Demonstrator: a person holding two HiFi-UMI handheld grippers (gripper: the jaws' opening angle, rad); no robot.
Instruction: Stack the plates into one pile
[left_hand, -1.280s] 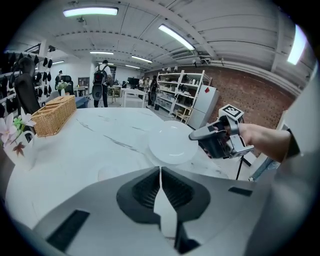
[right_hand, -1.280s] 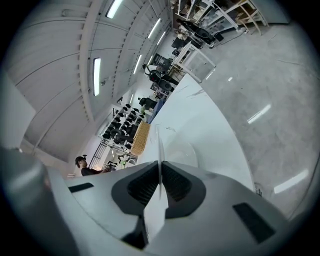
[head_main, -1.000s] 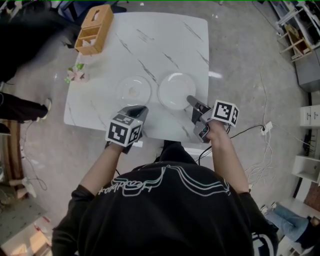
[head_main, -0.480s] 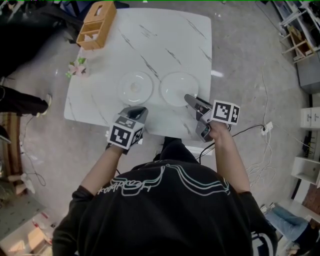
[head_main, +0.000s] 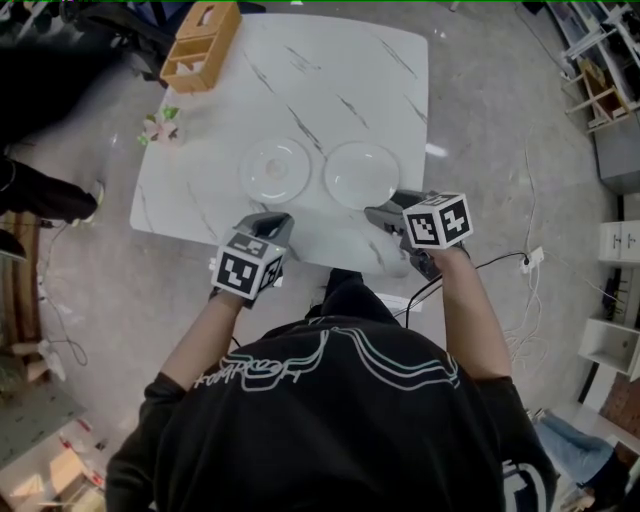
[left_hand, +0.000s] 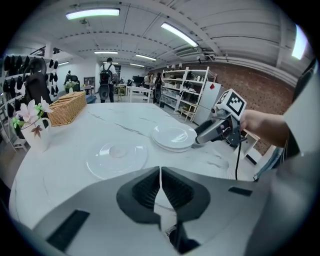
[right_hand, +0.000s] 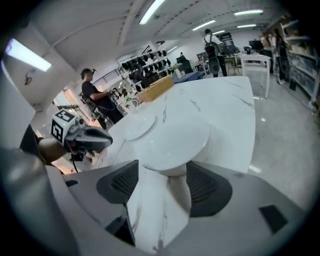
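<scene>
We hold the right gripper (right_hand: 162, 172) over the near right part of the white table (head_main: 340, 80). Its jaws have just been opening and now stand wide. The near rim of the white plate (head_main: 361, 175) lies at their mouth, with neither pad pressing on it, and the plate rests flat on the table. The left gripper (left_hand: 160, 175) hovers over the near edge, its jaws closed together on nothing. A clear glass plate (head_main: 275, 168) lies flat just left of the white plate, not stacked. At the far left corner stands a wicker basket (head_main: 200, 45), and nearer along the left edge a small vase of flowers (head_main: 160, 128).
</scene>
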